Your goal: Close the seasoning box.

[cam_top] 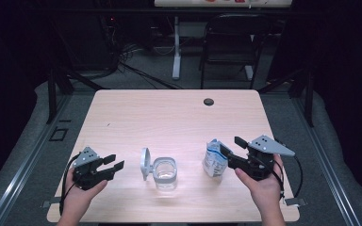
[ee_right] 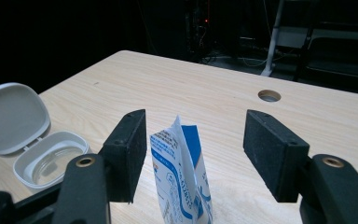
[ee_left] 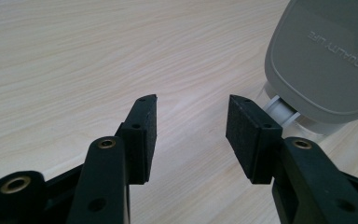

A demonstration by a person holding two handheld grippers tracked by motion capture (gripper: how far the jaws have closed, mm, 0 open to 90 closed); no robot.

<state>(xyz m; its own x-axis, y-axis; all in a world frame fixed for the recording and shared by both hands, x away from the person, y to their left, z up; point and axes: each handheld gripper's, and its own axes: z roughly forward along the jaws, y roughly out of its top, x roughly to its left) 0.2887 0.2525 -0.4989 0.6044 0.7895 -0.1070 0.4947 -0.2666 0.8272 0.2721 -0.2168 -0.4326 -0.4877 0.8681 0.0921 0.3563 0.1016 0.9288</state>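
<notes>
A blue-and-white carton (ee_right: 182, 172) stands upright on the bench (cam_top: 179, 117), its top torn open, between the right gripper's (ee_right: 193, 154) spread fingers, untouched. At its nine o'clock, a clear container (cam_top: 165, 172) sits empty, grey lid (cam_top: 144, 163) flipped up. The left gripper's (ee_left: 191, 135) fingers are spread, empty.

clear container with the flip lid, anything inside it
The clear container stands open, its grey lid hinged upright. In the right gripper view the inside looks empty down to its glassy bottom. The near wall hides a small strip.
</notes>
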